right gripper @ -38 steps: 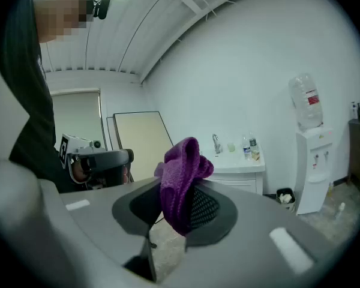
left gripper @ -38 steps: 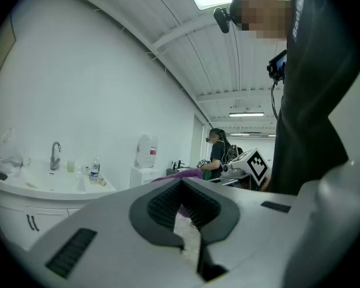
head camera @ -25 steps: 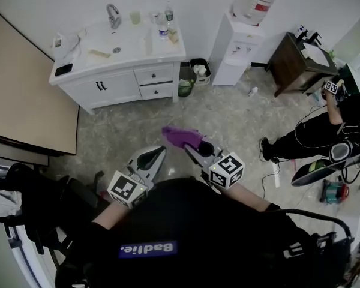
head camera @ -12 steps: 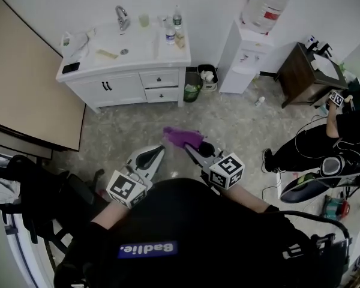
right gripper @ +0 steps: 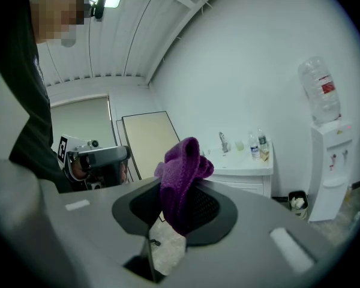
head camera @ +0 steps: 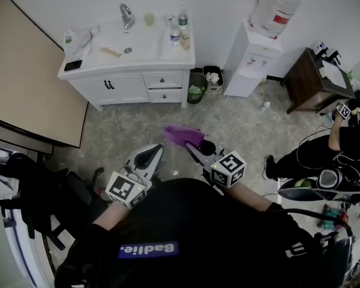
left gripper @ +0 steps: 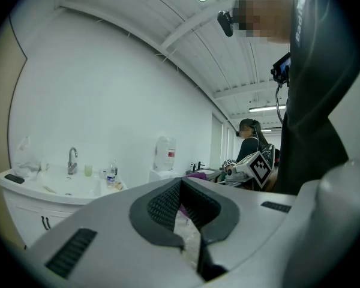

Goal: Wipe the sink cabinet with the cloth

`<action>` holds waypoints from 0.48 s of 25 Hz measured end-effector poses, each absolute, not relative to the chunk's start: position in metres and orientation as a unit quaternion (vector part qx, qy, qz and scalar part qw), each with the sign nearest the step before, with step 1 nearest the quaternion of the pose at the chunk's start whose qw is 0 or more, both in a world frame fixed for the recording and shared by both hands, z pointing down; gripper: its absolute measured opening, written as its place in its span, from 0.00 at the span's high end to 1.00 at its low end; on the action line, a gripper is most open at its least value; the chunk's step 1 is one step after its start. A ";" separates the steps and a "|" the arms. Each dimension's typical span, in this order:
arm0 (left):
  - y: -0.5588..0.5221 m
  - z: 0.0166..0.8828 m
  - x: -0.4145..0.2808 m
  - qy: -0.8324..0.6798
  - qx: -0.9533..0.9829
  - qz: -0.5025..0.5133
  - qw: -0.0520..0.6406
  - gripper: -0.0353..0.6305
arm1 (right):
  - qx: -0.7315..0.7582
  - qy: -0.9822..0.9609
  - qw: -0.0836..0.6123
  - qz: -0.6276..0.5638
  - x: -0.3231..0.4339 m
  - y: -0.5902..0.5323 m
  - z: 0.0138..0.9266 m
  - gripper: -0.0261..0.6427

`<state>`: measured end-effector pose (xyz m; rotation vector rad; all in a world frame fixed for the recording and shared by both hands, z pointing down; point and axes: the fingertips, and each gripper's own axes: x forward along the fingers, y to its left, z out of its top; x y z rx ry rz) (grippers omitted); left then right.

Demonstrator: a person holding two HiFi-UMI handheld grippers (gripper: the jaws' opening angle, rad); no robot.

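Observation:
The white sink cabinet (head camera: 132,77) stands against the far wall, with a faucet (head camera: 126,15), bottles and a cup on its top; it also shows in the left gripper view (left gripper: 42,197) and the right gripper view (right gripper: 243,176). A purple cloth (head camera: 182,136) (right gripper: 181,176) hangs bunched from my right gripper (head camera: 192,147) (right gripper: 181,207), which is shut on it. My left gripper (head camera: 153,150) (left gripper: 181,186) is held beside it with its jaws together and nothing between them. Both grippers are over the floor, well short of the cabinet.
A water dispenser (head camera: 252,56) stands right of the cabinet, with small bins (head camera: 205,83) between them. Leaning at the left is a beige board (head camera: 24,83). A dark wooden table (head camera: 315,80) and a person (head camera: 342,155) sitting on the floor are at the right. A black chair (head camera: 42,188) is near left.
The cabinet and dispenser have slid lower and rightward in the head view. Both grippers keep the same stance, the cloth still in the right one.

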<state>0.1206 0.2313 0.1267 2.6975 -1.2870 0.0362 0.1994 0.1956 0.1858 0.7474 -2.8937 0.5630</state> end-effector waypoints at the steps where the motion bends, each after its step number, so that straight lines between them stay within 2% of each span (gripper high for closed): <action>1: 0.225 0.130 0.115 -0.430 0.900 0.010 0.077 0.94 | 0.246 -0.950 0.052 0.185 0.195 0.189 0.188 0.83; 12: 0.082 0.148 0.005 -0.389 0.917 0.009 0.091 0.94 | 0.281 -0.942 0.070 0.172 0.088 0.063 0.202 0.83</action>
